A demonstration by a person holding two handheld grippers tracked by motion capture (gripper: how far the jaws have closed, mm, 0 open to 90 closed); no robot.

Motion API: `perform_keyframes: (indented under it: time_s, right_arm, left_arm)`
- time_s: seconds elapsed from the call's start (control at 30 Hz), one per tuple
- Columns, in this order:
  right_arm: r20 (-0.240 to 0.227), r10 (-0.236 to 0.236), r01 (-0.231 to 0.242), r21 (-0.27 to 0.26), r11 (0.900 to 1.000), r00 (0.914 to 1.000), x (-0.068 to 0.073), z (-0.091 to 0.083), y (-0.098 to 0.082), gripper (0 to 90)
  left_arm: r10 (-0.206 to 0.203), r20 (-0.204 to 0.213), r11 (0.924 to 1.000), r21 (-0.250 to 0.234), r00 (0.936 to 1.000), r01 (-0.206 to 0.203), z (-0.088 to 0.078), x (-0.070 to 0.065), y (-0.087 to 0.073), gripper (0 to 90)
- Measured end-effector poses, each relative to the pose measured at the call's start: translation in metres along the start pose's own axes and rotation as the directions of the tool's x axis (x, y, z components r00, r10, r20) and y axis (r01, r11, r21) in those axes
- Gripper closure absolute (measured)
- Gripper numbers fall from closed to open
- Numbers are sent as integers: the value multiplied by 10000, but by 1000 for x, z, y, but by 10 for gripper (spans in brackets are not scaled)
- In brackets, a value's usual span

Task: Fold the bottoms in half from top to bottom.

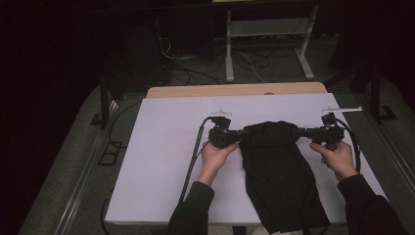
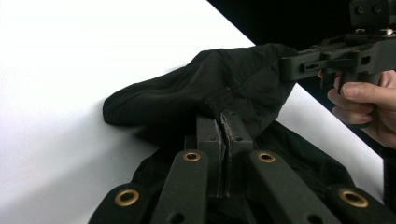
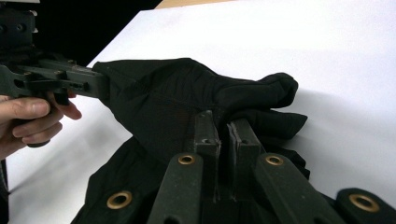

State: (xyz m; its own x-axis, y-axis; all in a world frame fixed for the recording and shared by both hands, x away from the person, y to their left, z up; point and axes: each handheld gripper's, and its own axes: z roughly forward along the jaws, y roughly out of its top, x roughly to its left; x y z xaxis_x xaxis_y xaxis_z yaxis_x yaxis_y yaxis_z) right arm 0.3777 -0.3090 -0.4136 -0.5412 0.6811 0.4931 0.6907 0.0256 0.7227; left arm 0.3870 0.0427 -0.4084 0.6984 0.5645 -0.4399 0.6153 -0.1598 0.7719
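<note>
The black fabric garment (image 1: 279, 171) lay on the white worktop (image 1: 161, 161), its near end hanging over the front edge. The left tongs (image 1: 241, 133) were clamped tight on one corner of its far edge, and the right tongs (image 1: 296, 131) were clamped on the other. To fold well, both corners probably needed equal height, light tension and matched travel, preventing sag.
</note>
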Motion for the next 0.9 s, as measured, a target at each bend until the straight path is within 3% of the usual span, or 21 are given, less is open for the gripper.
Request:
perform_keyframes:
  time_s: [0.47,0.9]
  right_arm:
    - [-100,-288,293,472,9985,9995,11,-10,-15,829]
    - [-139,-426,436,877,9952,9990,13,-13,-28,828]
  left_arm:
    - [298,252,9995,-98,9992,-296,-12,-15,-19,869]
    - [396,567,9991,153,9976,-405,-13,-21,-37,869]
